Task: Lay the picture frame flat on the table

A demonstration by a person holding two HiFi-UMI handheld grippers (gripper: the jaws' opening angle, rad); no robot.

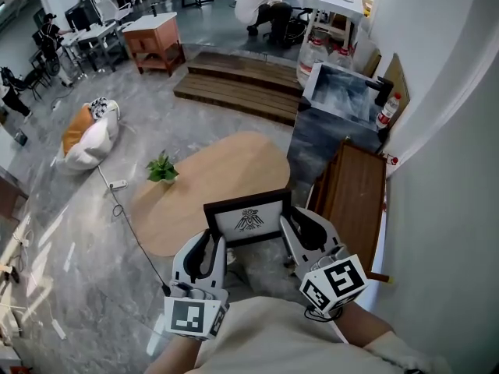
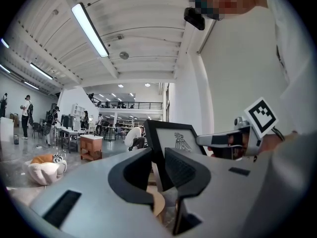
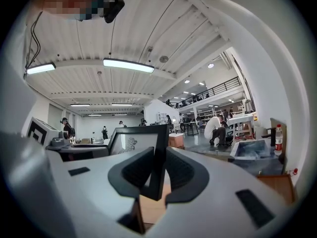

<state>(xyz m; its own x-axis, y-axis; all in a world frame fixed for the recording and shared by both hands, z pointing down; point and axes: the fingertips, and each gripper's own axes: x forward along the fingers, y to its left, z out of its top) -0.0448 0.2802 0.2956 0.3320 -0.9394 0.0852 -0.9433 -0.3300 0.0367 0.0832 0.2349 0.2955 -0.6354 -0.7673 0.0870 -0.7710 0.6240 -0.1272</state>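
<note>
A: Why is the picture frame (image 1: 248, 218) held upright, in the air, by the near edge of the tabletop (image 1: 210, 170)?
B: The left gripper (image 1: 210, 246) clamps its left side and the right gripper (image 1: 296, 228) its right — balanced, probably ready for tipping it flat.

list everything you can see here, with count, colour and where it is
black picture frame with bird print: 1, black, clamped between both claws by the table's near edge, not lying flat
oval wooden table: 1, light brown, centre
small potted plant: 1, green, at the table's left edge
soft beanbag cushion: 1, white and orange, floor at left
low wooden platform steps: 1, dark brown, beyond the table
small wooden cabinet: 1, reddish brown with pale top, far left
red-capped bottle: 1, pale, by the right wall
crouching person: 1, white top, far back
left claw: 1, grey, on the frame's left side
right claw: 1, grey, on the frame's right side
</note>
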